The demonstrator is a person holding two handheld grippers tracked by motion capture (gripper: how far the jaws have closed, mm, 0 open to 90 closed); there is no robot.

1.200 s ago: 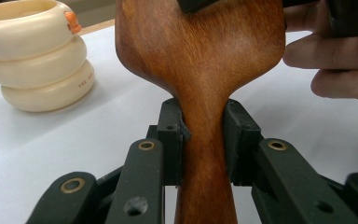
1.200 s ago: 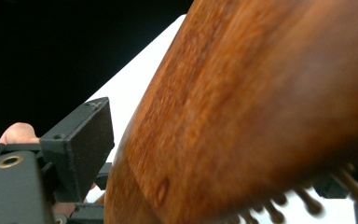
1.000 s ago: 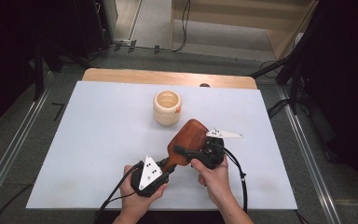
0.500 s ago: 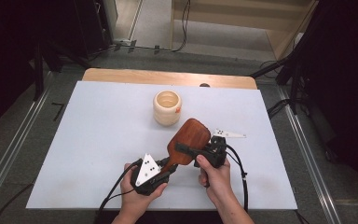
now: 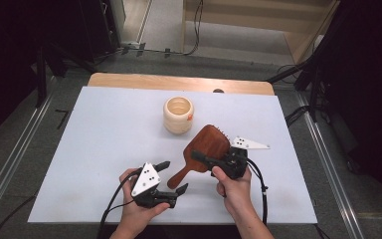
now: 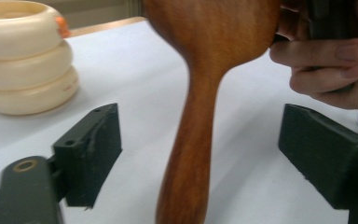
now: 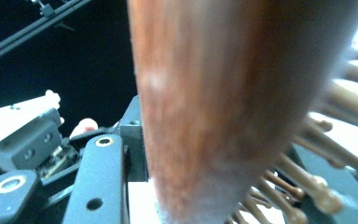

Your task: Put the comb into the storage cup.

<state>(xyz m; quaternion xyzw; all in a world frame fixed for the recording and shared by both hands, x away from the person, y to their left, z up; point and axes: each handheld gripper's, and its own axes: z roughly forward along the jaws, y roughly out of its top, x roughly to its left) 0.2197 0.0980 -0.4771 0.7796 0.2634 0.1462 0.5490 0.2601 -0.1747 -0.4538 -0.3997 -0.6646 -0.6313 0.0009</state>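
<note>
Left hand-held gripper [image 5: 173, 177] newly open astride hairbrush [image 5: 206, 149] handle.

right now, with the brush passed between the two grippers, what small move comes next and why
Probably draw the left gripper back off the handle. Its jaws have just been opening and stand clear on both sides of the hairbrush handle, while the right gripper is clamped on the brush head, so the right one carries it alone.
</note>
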